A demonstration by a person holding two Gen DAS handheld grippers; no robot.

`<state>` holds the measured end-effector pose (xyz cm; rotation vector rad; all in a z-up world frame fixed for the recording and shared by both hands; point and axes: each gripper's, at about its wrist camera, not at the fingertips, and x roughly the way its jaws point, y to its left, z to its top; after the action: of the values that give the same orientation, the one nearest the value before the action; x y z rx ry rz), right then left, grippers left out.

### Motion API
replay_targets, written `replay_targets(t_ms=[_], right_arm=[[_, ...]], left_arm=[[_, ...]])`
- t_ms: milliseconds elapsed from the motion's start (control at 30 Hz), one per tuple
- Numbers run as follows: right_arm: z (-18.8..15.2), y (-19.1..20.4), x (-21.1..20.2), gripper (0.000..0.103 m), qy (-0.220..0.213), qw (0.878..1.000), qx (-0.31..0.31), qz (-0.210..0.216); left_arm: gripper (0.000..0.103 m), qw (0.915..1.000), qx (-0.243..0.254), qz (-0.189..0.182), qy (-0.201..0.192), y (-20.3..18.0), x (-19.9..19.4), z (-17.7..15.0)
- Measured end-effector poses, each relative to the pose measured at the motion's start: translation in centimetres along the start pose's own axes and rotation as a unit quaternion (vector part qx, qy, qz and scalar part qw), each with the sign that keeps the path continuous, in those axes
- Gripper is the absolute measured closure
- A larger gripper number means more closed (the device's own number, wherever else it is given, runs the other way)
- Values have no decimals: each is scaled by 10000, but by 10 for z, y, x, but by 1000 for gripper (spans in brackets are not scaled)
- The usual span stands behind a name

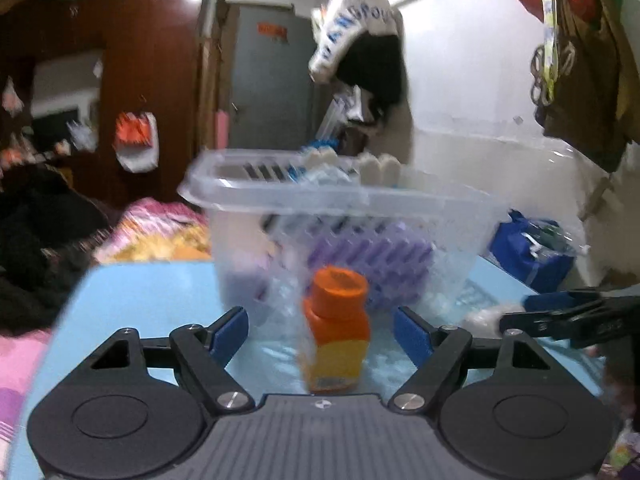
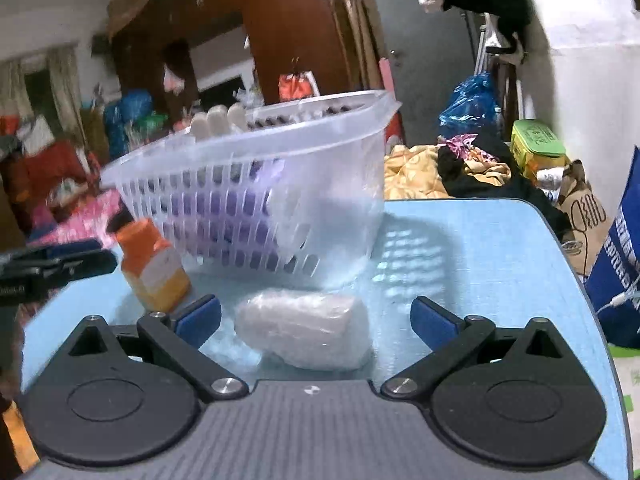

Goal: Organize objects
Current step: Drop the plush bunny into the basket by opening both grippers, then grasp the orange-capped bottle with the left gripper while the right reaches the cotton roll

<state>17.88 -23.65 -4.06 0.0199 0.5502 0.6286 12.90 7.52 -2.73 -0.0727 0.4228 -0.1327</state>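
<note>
An orange bottle (image 1: 336,328) with an orange cap stands on the light blue table (image 1: 140,300), between the open fingers of my left gripper (image 1: 320,330); no pad touches it. Behind it stands a clear slotted plastic basket (image 1: 340,216) with a purple object inside. In the right wrist view, a white plastic-wrapped bundle (image 2: 304,326) lies on the table (image 2: 480,248) between the open fingers of my right gripper (image 2: 316,320). The basket (image 2: 260,184) and the bottle (image 2: 154,264) stand beyond it. The left gripper's tip (image 2: 60,264) shows at the far left.
The right gripper (image 1: 568,312) shows at the right edge of the left wrist view. A blue bag (image 1: 532,248) sits off the table's right edge. Bedding and clothes (image 2: 440,168) lie beyond the table. A brown wardrobe (image 1: 132,60) stands behind.
</note>
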Motion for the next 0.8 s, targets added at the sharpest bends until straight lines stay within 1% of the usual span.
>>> replay_targets(t_ms=[33, 100, 167, 233, 367, 567, 600, 667, 700, 733, 767, 800], right_arm=[[-2, 0, 1, 0, 13, 10000, 9, 27], [-4, 5, 3, 0, 18, 10000, -15, 44], [-7, 7, 7, 0, -12, 9999, -87, -93], [-7, 13, 14, 0, 68, 9996, -150, -213], [-6, 17, 17, 0, 40, 9989, -167, -433], [-6, 16, 18, 6, 107, 9985, -88, -532], [-6, 15, 19, 11, 138, 9986, -69, -513], [-6, 15, 20, 15, 164, 9988, -73, -466], [-6, 16, 19, 19, 137, 9988, -89, -456], [-6, 16, 18, 20, 106, 9987, -98, -496], [-7, 17, 17, 21, 86, 9983, -100, -560], [-7, 17, 17, 21, 74, 9984, -98, -543]], left_arm=[[20, 10000, -11, -60, 63, -1, 2, -2], [20, 9999, 49, -17, 124, -5, 9, -4], [20, 9998, 104, 45, 172, -10, 14, -8], [20, 9997, 63, 64, 220, -10, 18, -9], [20, 9996, 31, 209, 212, -9, 24, -9], [20, 9984, 107, 411, 370, -15, 33, -8], [20, 9983, 113, 423, 384, -16, 34, -8], [21, 9978, 118, 484, 433, -18, 37, -7], [26, 9975, 110, 517, 459, -18, 39, -7], [42, 9973, 108, 535, 483, -18, 41, -6], [56, 9975, 87, 472, 512, -18, 42, -7], [56, 9978, 46, 407, 520, -17, 42, -7]])
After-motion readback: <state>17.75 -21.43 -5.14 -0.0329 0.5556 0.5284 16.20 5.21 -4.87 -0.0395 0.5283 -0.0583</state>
